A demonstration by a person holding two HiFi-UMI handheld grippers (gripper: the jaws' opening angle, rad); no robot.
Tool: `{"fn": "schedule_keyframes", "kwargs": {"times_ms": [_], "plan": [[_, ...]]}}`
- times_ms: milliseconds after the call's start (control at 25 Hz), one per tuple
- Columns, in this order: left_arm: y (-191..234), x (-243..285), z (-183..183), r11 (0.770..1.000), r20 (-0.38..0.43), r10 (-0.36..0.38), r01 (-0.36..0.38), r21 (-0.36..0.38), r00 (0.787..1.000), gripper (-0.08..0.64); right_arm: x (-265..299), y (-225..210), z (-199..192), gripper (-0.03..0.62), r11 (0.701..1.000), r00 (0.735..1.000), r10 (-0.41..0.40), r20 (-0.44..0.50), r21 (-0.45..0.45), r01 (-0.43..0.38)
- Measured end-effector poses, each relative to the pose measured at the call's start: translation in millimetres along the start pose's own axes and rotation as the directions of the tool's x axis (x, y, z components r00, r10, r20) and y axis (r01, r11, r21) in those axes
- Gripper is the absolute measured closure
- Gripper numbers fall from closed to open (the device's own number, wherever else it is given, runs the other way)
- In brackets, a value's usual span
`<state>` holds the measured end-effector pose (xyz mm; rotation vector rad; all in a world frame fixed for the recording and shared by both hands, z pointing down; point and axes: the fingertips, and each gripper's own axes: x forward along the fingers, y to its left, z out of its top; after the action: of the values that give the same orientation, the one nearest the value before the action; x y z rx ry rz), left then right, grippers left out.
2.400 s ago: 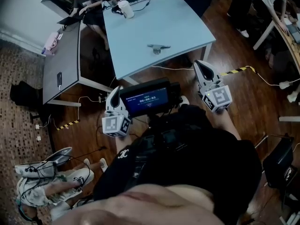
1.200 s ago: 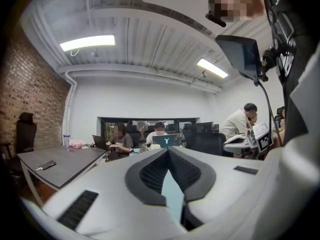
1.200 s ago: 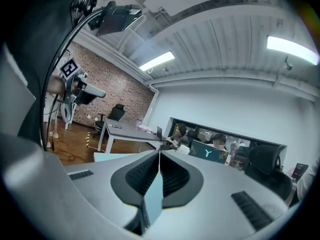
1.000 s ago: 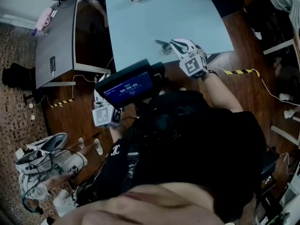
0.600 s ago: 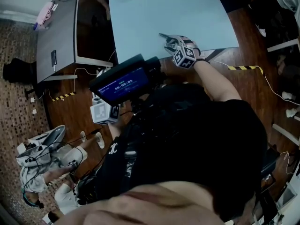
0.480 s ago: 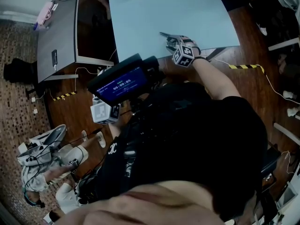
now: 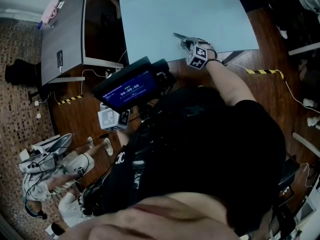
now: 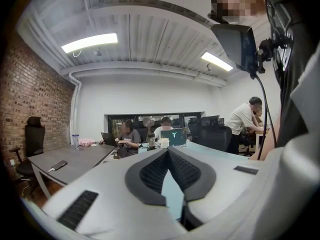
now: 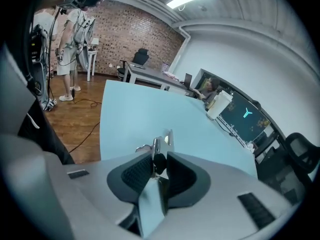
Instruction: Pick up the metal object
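The right gripper (image 9: pixel 159 158) reaches over the near edge of the light-blue surface (image 9: pixel 127 114). Its jaws are closing on the metal object (image 9: pixel 156 145), with the ribbed pads pressed against it from both sides. A thin bright plate and a dark knob of the object stand between the pads, and more metal pokes out past the tips. In the head view the object (image 7: pixel 178 36) shows just beyond the gripper, close to the surface's near edge. Whether it rests on the surface or hangs just clear of it cannot be told.

The left gripper (image 8: pixel 168 155) is held low beside the person's body, its jaws clenched tip to tip with nothing between them. A white cup (image 9: pixel 219 104) stands at the far end of the surface.
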<state>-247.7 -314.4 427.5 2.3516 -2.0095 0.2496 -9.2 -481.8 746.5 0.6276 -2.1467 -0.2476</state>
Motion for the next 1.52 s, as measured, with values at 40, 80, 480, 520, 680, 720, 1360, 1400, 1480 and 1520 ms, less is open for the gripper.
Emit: {"fn": "schedule_keyframes", "kwargs": {"times_ms": [40, 80, 480, 520, 680, 720, 1360, 1400, 1480, 1520], "plan": [[-0.7, 0.1, -0.8, 1.000, -0.001, 0.000, 0.000, 0.000, 1.000, 0.560, -2.3, -3.8, 1.3, 0.545, 1.000, 1.000, -0.010, 0.009, 0.016, 0.010], [-0.7, -0.3, -1.6, 1.000, -0.002, 0.000, 0.000, 0.000, 1.000, 0.560, -4.8, -8.3, 4.1, 0.560, 0.999, 1.000, -0.022, 0.021, 0.037, 0.021], [-6.3, 12.3, -5.8, 0.999, 0.004, -0.044, 0.044, -0.008, 0.999, 0.560, -54.0, -64.3, 22.7, 0.614, 0.937, 0.976, -0.160, 0.145, 0.332, 0.104], [-8.8, 16.1, -6.4, 0.998, 0.007, -0.059, 0.059, -0.005, 0.998, 0.560, -64.3, -74.7, 24.9, 0.614, 0.924, 0.968, -0.190, 0.164, 0.362, 0.120], [-15.0, 33.5, -4.9, 0.994, 0.016, -0.105, 0.105, 0.006, 0.994, 0.561, -117.2, -121.3, 42.7, 0.614, 0.864, 0.907, -0.339, 0.252, 0.464, 0.194], [-16.0, 37.7, -3.3, 0.993, 0.019, -0.116, 0.116, 0.008, 0.993, 0.561, -134.2, -132.9, 49.5, 0.614, 0.847, 0.882, -0.381, 0.277, 0.487, 0.213], [-43.4, 84.8, 13.3, 0.975, 0.054, -0.220, 0.221, -0.002, 0.974, 0.561, -395.0, -124.4, 89.7, 0.614, 0.727, 0.585, -0.677, 0.446, 0.532, 0.435], [-52.7, 88.7, 15.4, 0.975, 0.052, -0.223, 0.223, 0.002, 0.973, 0.561, -400.8, -125.9, 78.1, 0.614, 0.717, 0.584, -0.686, 0.434, 0.542, 0.438], [-67.2, 91.6, 21.3, 0.973, 0.051, -0.233, 0.232, 0.012, 0.971, 0.560, -413.1, -127.5, 64.8, 0.614, 0.698, 0.576, -0.702, 0.420, 0.566, 0.438], [-74.5, 91.8, 24.4, 0.971, 0.052, -0.237, 0.237, 0.015, 0.970, 0.561, -419.8, -128.3, 60.7, 0.614, 0.693, 0.570, -0.707, 0.419, 0.574, 0.436]]}}
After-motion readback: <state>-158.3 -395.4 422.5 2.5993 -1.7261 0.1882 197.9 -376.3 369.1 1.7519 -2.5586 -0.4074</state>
